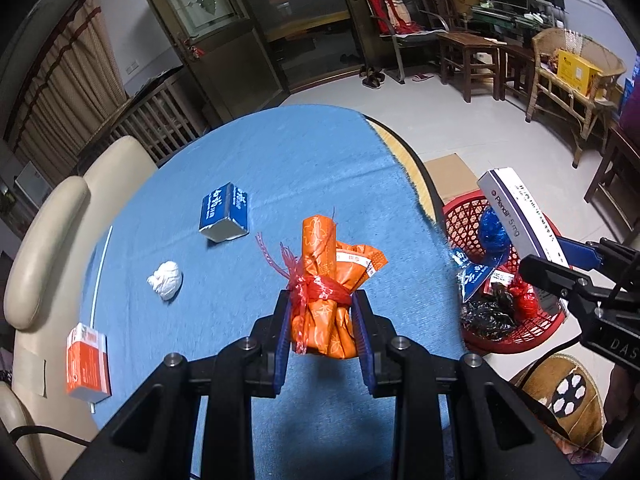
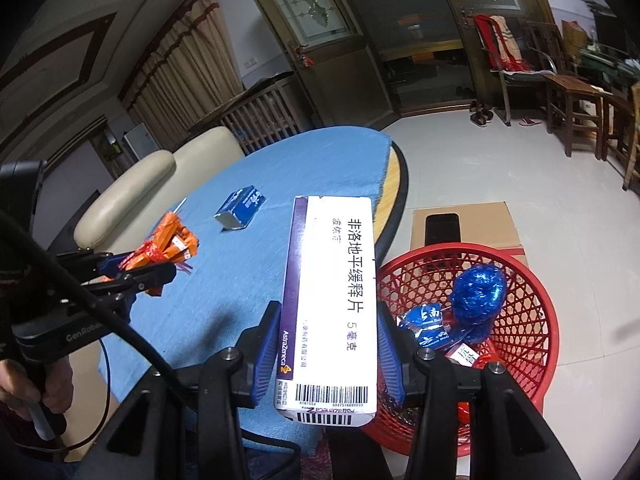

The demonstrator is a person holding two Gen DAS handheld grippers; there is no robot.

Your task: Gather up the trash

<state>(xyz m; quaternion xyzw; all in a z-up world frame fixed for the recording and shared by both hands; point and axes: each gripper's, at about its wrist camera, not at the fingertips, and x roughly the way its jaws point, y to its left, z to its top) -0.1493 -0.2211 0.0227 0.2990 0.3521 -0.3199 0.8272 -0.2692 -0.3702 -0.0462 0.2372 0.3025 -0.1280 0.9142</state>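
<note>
Your left gripper (image 1: 322,320) is clamped on the orange bundle (image 1: 324,280), a roll of orange wrappers tied with red plastic, with both pads pressed against its lower half; the bundle is lifted clear of the blue cloth (image 1: 280,168) on the table. Your right gripper (image 2: 326,344) is closed on the white box (image 2: 332,300), a long medicine carton gripped across its width near the barcode end, its far end pointing away from you. The box hangs over the table edge, just beside the red basket (image 2: 536,312). The basket stands on the floor next to the table and holds a blue foil ball (image 2: 478,294), blue wrappers and other scraps. On the cloth lie a blue box (image 1: 224,212), a white wad (image 1: 165,279) and an orange box (image 1: 88,360), all well apart from one another.
</note>
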